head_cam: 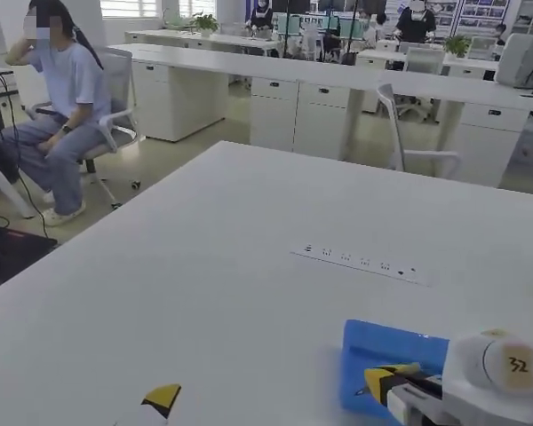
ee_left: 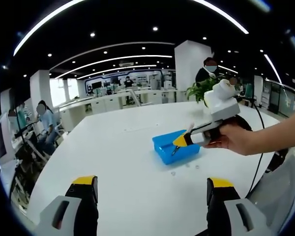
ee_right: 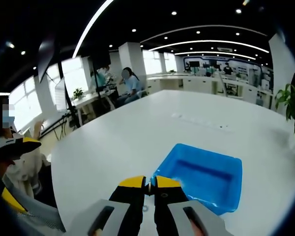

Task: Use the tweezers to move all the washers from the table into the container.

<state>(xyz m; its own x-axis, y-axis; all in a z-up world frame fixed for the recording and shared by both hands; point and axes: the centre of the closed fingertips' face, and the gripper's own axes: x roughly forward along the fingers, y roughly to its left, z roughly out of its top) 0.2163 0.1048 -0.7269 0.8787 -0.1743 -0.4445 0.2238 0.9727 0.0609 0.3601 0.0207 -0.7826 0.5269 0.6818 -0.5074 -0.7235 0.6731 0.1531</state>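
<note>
A: On the white bench (head_cam: 204, 293), where is the container?

B: The blue container (head_cam: 386, 351) sits near the front edge, on the person's right. It is a shallow open tray. In the right gripper view it lies just ahead of the tongs, and nothing can be made out inside it.

A: And the right tongs?

B: The right tongs (ee_right: 149, 185) are pressed together on the tweezers (ee_left: 174, 149), a thin sliver caught between the yellow tips. In the left gripper view a hand (ee_left: 236, 140) holds them above the container, and the tweezers hang down toward its near rim.

A: The left tongs?

B: The left tongs (ee_left: 151, 183) stand wide apart with nothing between them, low over bare bench, well to the left of the container. The head view catches one yellow and black tip at the bottom edge.

A: The washers?

B: A few small washers (ee_left: 173, 173) lie on the bench just in front of the container, on the side nearer the left tongs. They are too small to count.

A: Anything else?

B: A flush power strip (head_cam: 360, 264) lies beyond the container, and a person (head_cam: 67, 115) sits on a chair past the far left corner.
</note>
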